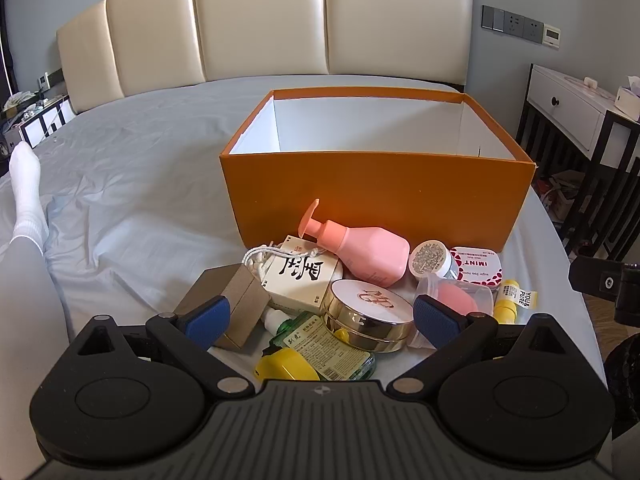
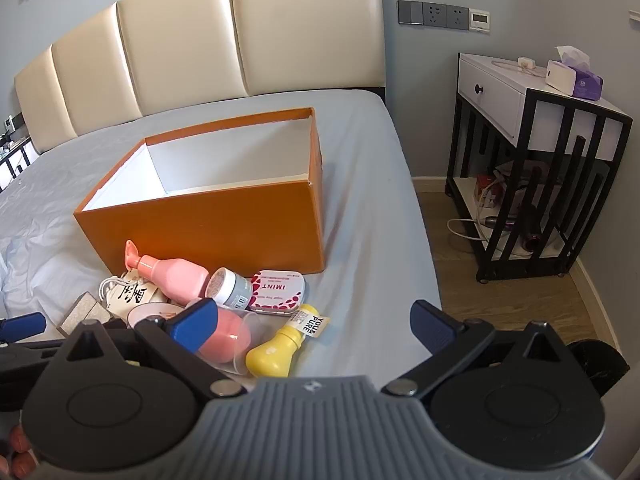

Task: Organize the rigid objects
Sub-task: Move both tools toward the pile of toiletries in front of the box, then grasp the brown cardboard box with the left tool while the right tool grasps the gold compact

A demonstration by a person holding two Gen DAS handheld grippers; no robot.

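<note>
Pale grey bedsheet (image 1: 132, 184) stretches up to a cream padded headboard (image 1: 260, 20), and on it sits your orange box (image 1: 380, 196), open-topped, white inside, with nothing visible in it. Your clutter lies in a heap just in front of the box's near wall. A pink pump bottle (image 1: 360, 248) lies on its side, its base toward a small round jar (image 1: 430, 258) and a white-and-red mint tin (image 1: 478, 266). Left of the bottle a cream carton with black brush lettering (image 1: 302, 276) has a cord handle, and a tan cardboard block (image 1: 236, 300) sits at the heap's left edge. Nearer you, a gold compact (image 1: 368, 314) with a white lid rests beside a clear cup holding a pink sponge (image 1: 456, 298). A green bottle with a yellow cap (image 1: 316, 354) lies nearest, and a little yellow bottle (image 2: 280, 348) is at the right.

Your left gripper (image 1: 320, 316) hangs over the heap with its blue pads spread wide and nothing between them. Your right gripper (image 2: 312, 326) is likewise wide apart and empty, over the yellow bottle and bare sheet. A black-framed nightstand (image 2: 536, 152) stands right of the bed
</note>
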